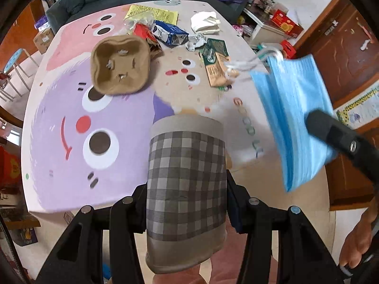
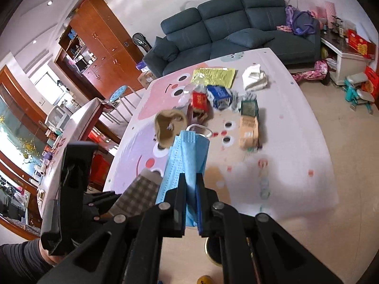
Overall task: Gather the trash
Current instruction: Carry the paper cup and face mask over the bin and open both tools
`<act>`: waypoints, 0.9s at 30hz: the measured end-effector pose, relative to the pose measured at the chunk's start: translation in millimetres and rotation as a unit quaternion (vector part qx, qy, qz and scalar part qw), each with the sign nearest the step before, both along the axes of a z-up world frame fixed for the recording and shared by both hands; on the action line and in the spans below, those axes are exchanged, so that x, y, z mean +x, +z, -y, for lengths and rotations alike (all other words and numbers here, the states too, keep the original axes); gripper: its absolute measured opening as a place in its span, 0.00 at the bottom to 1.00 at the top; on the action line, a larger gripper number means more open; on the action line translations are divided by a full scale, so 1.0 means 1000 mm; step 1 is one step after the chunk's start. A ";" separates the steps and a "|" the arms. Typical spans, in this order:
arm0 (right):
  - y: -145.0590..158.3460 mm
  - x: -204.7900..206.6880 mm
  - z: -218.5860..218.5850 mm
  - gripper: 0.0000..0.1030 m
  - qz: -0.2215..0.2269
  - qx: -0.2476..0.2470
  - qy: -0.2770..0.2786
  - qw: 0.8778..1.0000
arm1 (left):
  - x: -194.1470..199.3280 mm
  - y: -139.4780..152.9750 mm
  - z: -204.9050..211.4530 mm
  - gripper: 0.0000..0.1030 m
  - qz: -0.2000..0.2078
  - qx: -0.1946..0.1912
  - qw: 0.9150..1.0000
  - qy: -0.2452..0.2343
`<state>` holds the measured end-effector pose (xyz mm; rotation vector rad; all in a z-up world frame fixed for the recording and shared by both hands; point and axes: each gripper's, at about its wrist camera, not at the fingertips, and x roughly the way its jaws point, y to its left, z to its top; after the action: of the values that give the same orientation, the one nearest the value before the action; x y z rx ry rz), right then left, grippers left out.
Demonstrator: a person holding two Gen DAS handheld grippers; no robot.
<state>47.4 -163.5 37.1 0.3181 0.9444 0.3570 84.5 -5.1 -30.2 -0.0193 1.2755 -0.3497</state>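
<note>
Right gripper (image 2: 189, 189): jaws pressed together on a folded blue face mask (image 2: 187, 156), which sticks up and forward from between them, white ear loop at its far end. Mask is off the table (image 2: 296, 142), in the air near its front edge.

Left gripper (image 1: 187, 189): jaws partly apart, clamped on the two sides of a grey checked fabric bin (image 1: 186, 177); its mouth cannot be seen from this camera. Bin is held above the near edge of the table, over the purple cartoon face of the cloth.

Other things on the table, all well apart from both tools: brown pulp cup carrier (image 1: 120, 65) lying open side up; behind it a red packet (image 1: 144, 32), a blue-and-white foil bag (image 1: 170, 32), a yellow printed sheet (image 1: 151, 14), crumpled white tissue (image 1: 205, 22), and a green-and-tan carton (image 1: 216, 61) on its side. Nothing lies between mask and bin.

Left view only: the mask seen side on, to the right of the bin and higher in frame, with one dark finger (image 1: 331, 130) of the right tool across it.

Right view only: the left tool (image 2: 75, 165) from outside with the checked fabric beside the mask, a dark sleeve (image 2: 21, 260) at lower left, a blue sofa (image 2: 236, 23), wooden cabinets (image 2: 101, 40)
</note>
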 end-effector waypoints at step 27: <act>-0.286 -0.101 -0.024 0.10 -0.219 -0.039 -0.029 0.975 | -0.101 -0.223 -0.015 0.50 -0.069 0.022 0.996 0.046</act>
<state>-53.5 -140.0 -249.3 0.3595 1.3755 0.1978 -16.3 9.9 -252.9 -0.0650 1.4136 -0.2437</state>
